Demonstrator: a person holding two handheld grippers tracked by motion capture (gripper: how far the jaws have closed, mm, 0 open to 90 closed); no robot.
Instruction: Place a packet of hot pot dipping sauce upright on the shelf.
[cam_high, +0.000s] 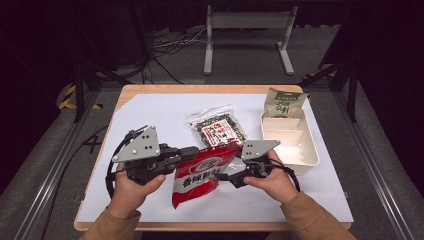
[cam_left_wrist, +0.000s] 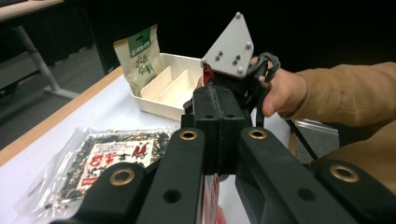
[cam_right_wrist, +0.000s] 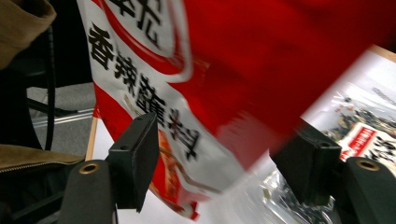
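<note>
Hanging between my two grippers above the table's near middle was the glossy red-and-white foil snack packet (cam_high: 200, 172). My left gripper (cam_high: 189, 153) had its jaws pressed shut on the packet's top edge. My right gripper (cam_high: 223, 176) stood with jaws spread either side of the packet's body, not clamping it. Just beyond lay a clear bag of dark seeds (cam_high: 218, 128), and to the right a white divided plastic tray (cam_high: 306, 156) holding a tan pouch (cam_high: 283, 104).

Dark room, grey floor (cam_high: 45, 165), white desk frame (cam_high: 247, 35) beyond the wooden table (cam_high: 200, 90).

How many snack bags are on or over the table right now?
3: the red bag held at the front by the left gripper, the clear seed bag mid-table, the green-topped bag standing in the white tray.
</note>
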